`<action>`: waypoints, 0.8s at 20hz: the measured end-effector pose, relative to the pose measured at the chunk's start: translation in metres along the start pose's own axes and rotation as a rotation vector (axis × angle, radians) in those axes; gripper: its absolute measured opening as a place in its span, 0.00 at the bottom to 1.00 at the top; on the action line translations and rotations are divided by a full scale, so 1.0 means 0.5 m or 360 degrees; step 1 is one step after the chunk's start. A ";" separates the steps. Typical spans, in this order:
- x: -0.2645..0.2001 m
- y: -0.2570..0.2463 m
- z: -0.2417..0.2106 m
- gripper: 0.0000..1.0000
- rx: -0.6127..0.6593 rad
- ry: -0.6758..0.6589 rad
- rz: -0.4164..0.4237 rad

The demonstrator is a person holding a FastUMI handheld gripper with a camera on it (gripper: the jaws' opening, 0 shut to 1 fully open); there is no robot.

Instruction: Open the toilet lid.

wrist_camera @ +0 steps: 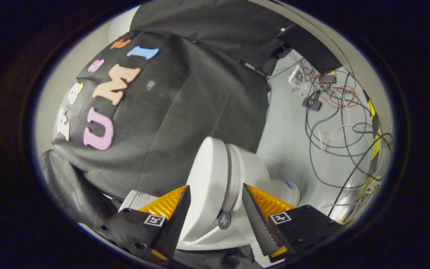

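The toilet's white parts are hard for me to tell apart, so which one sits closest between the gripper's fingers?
The lid, the flat slab edge-on between the fingers of the open gripper. The rounded bowl bulges beyond it toward the cabled floor.

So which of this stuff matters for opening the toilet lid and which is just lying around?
Matters:
toilet lid, raised, between the fingers
toilet bowl
gripper, open around the lid

Lying about:
cables on the floor
small black box

Tongs [215, 209] spread wide apart, white toilet lid [209, 183] raised upright between the two fingers with neither pressing on it, toilet bowl [252, 170] beside the lid, tangled cables [334, 123] on the grey floor [286, 134] beyond.
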State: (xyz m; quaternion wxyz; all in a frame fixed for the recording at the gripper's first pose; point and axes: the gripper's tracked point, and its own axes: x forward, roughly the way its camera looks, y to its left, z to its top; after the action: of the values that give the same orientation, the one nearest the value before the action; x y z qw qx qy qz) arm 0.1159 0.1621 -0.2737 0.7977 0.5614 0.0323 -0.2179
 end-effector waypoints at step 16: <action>0.070 -0.012 -0.183 0.36 0.0307 0.0410 0.0044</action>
State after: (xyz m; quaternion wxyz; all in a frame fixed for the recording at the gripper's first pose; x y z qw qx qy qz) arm 0.1630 0.2330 -0.3230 0.7323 0.6590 0.1057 -0.1352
